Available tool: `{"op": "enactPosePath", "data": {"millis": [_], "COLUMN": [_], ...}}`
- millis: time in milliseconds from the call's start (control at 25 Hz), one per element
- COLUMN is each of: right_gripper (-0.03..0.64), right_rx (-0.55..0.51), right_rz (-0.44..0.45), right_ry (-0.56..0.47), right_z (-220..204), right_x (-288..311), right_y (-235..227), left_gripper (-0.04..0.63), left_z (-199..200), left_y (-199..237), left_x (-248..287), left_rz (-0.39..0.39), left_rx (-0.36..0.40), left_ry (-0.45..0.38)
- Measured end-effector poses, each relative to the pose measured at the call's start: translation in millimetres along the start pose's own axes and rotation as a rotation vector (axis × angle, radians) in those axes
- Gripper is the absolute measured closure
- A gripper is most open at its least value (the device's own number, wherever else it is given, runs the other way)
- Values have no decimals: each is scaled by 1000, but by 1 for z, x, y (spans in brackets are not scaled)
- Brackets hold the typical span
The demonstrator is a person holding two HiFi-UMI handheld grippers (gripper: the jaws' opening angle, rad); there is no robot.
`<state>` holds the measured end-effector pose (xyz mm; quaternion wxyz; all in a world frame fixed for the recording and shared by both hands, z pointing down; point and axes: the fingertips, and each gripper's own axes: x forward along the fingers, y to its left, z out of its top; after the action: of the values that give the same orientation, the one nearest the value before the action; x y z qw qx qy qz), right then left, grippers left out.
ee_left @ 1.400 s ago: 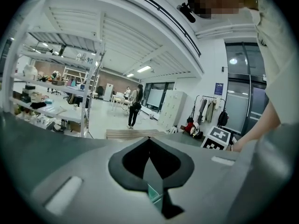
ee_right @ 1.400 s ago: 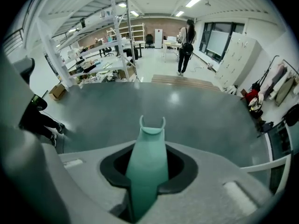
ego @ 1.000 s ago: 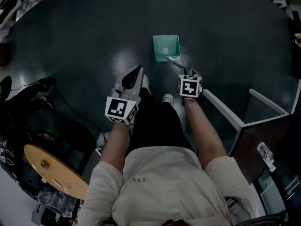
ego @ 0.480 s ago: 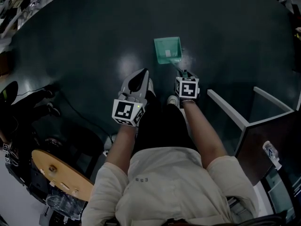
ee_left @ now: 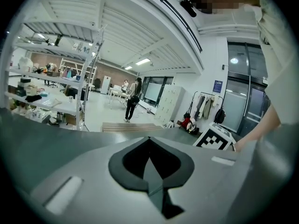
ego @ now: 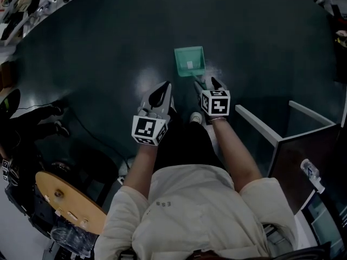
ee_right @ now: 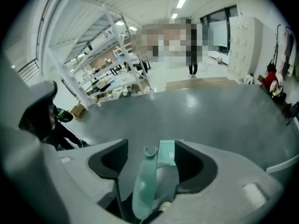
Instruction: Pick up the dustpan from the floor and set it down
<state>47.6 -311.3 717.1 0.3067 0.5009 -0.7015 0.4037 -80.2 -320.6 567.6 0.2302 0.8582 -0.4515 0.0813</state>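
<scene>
Mint-green plastic dustpan (ego: 190, 61) lies on the dark floor (ego: 108, 47) just ahead of my right gripper (ego: 207, 84), pan flat, mouth facing away from me, handle (ego: 196, 79) slanting back toward the gripper.

Step in hand, as I judge it: the release. The pan looks set down. In the right gripper view the right gripper's (ee_right: 152, 150) jaws have just been opening and now stand spread wide. The handle (ee_right: 144, 181) rises in the gap between them, and neither pad appears to press on it.

Left gripper (ego: 161, 91) hangs beside the right one, well short of the pan. Its own view shows the left gripper (ee_left: 148, 164) with jaws pressed together, nothing between them, aimed out across the room and not at the floor.

Next move, my call: draw the right gripper back along the handle's line, keeping the jaws wide, so no pad catches the handle and drags the pan.

Materials and shapes:
- Dustpan: thin, smooth moulded plastic; square shallow tray with a low rim and a pale label on its bed.
- Handle: long, narrow, trough-like, with a curved notch at one end. Probably light and easily nudged.
- Floor: hard, glossy, showing lamp glare. I expect the pan to slide readily on it.
- Jaws: matte grey shells with dark inner pads.
</scene>
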Motion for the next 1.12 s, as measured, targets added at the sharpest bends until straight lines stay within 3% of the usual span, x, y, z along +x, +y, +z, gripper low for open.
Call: {"op": "enactPosePath", "data": {"millis": [240, 480, 520, 640, 880, 1120], "right_gripper": [351, 630, 630, 630, 630, 630], "right_rx": [-154, -222, -243, -296, -379, -386], "right_rz": [35, 69, 69, 70, 63, 99], "right_ry": [-362, -628, -658, -682, -668, -630], "right_z": [71, 96, 96, 81, 52, -2], "right_x": [-107, -213, -228, -260, -297, -304], "right_y": [30, 41, 41, 33, 20, 32], "left_gripper": [580, 581, 580, 581, 581, 581], "left_z": [51, 101, 106, 111, 115, 85], "left_y": [-50, -108, -116, -136, -165, -174], "left_x": [-28, -58, -65, -89, -128, -168], "left_rz": [20, -15, -16, 12, 51, 44], "left_rx": [113, 171, 188, 230, 220, 206], "left_ry": [-122, -234, -251, -289, -332, -308]}}
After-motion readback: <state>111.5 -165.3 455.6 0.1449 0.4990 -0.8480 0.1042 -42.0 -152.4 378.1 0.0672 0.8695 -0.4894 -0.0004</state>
